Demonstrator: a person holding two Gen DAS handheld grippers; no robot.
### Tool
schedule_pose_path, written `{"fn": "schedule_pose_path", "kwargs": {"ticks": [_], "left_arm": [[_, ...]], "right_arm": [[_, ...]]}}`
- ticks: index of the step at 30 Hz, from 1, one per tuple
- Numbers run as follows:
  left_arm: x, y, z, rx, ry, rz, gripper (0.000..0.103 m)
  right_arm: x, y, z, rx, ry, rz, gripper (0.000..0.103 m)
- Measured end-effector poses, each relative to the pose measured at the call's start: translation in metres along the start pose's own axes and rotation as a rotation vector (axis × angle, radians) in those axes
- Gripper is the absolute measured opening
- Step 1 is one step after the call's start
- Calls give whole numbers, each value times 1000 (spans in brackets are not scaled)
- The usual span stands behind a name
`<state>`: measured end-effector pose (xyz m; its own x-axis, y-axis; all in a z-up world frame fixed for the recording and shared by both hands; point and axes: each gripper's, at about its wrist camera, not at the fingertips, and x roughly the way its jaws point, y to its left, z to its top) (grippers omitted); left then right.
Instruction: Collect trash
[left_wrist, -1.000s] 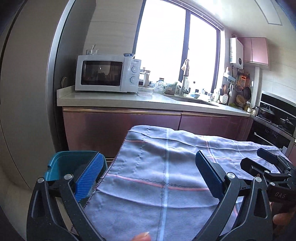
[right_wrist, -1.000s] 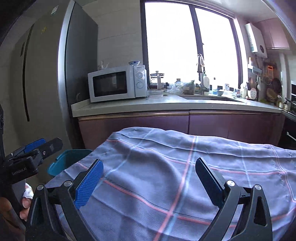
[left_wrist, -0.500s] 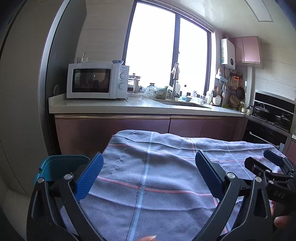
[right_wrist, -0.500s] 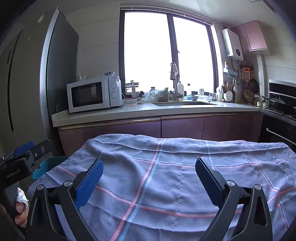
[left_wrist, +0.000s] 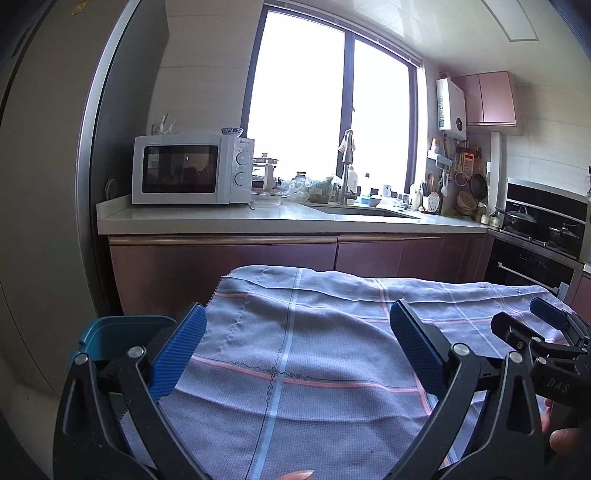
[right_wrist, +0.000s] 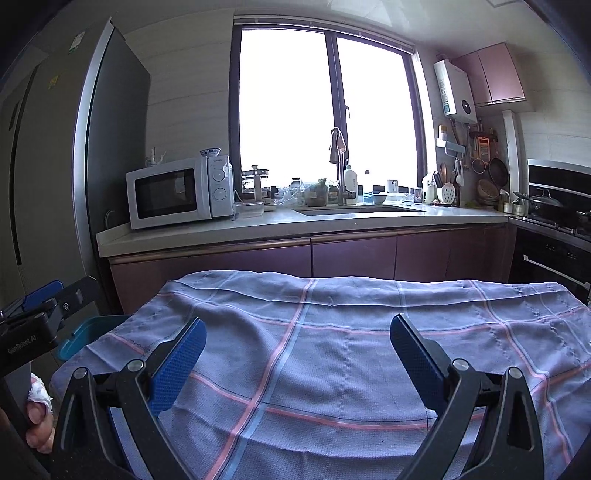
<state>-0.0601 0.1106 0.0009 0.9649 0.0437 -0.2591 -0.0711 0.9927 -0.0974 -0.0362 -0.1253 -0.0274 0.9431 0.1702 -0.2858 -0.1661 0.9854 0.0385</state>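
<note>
Teal plastic bin (left_wrist: 122, 332) sits low, just beside the left edge of the bench, partly hidden behind the left tongs' finger; in the right wrist view (right_wrist: 92, 332) only a corner of the bin shows past the cloth edge. Can't tell what's in it, and no loose trash is identifiable on the cloth.

Bench is covered by a blue-grey woven cloth with pink and pale-blue grid lines (left_wrist: 314, 354), wrinkled along its far edge, draped over the left side next to the bin.

Left tongs (left_wrist: 297, 347): blue-padded fingers spread wide, nothing between them, over the left part of the cloth. Right tongs (right_wrist: 297, 350): same, wide apart and empty, over the cloth's middle. Each unit shows at the edge of the other's view, gripped by a hand.

Beyond the bench's far edge: kitchen worktop with maroon cabinet fronts (right_wrist: 295, 221). White microwave (left_wrist: 192, 170) on its left end, sink and tap to the right of that under the bright window (left_wrist: 332, 107), hob and oven at far right. Tall grey fridge (right_wrist: 55, 166) left of the microwave, behind the bin.
</note>
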Motion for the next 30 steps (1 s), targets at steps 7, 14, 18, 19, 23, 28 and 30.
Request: {"fn": "schedule_pose_path", "kwargs": {"ticks": [7, 14, 18, 19, 23, 28, 30], "left_arm": [[-1, -1, -1, 4, -2, 1, 98], [-1, -1, -1, 8, -3, 4, 98], [-1, -1, -2, 10, -4, 6, 98], [-1, -1, -1, 9, -5, 8, 98], [-1, -1, -2, 12, -6, 7, 98], [-1, -1, -1, 10, -6, 9, 98], [-2, 0, -2, 10, -7, 10, 98]], "right_arm": [[-1, -1, 2, -3, -6, -3, 96], [-1, -2, 3, -3, -9, -4, 96], [-1, -3, 3, -5, -9, -4, 96], [-1, -2, 3, -4, -9, -4, 96], [-1, -3, 2, -3, -9, -2, 96], [-1, -3, 2, -4, -10, -3, 96], [-1, -4, 2, -4, -10, -4, 96]]}}
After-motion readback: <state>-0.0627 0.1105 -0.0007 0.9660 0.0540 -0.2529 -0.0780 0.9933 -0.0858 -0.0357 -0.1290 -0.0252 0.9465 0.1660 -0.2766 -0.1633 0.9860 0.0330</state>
